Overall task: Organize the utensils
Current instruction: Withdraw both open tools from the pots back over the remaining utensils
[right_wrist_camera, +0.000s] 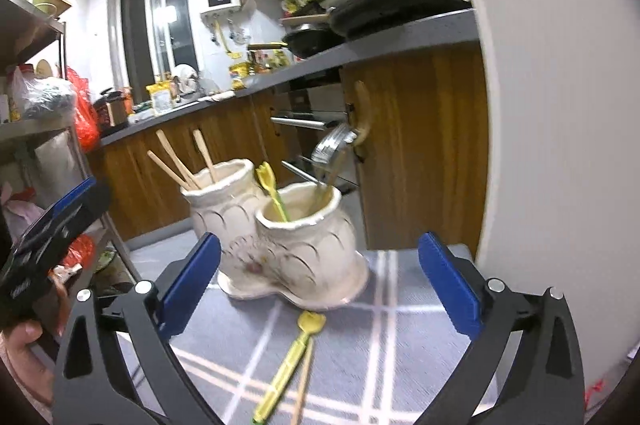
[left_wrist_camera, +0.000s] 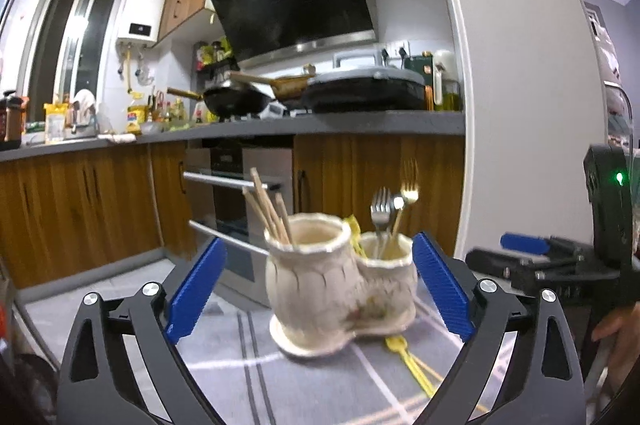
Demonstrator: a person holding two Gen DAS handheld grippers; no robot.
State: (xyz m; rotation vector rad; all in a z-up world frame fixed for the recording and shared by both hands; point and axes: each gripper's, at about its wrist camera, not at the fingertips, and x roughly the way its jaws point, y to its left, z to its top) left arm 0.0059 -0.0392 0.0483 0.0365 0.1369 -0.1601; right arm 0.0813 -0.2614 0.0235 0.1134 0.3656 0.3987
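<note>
Yellow utensil (right_wrist_camera: 289, 357) handle cut off.

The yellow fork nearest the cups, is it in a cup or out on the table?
Out. The yellow fork lies flat on the checked tablecloth in front of the double ceramic holder.

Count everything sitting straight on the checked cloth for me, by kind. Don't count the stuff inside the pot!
Cream double pot: 1
Yellow utensil: 1
Wooden chopstick: 1
Total: 3
</note>
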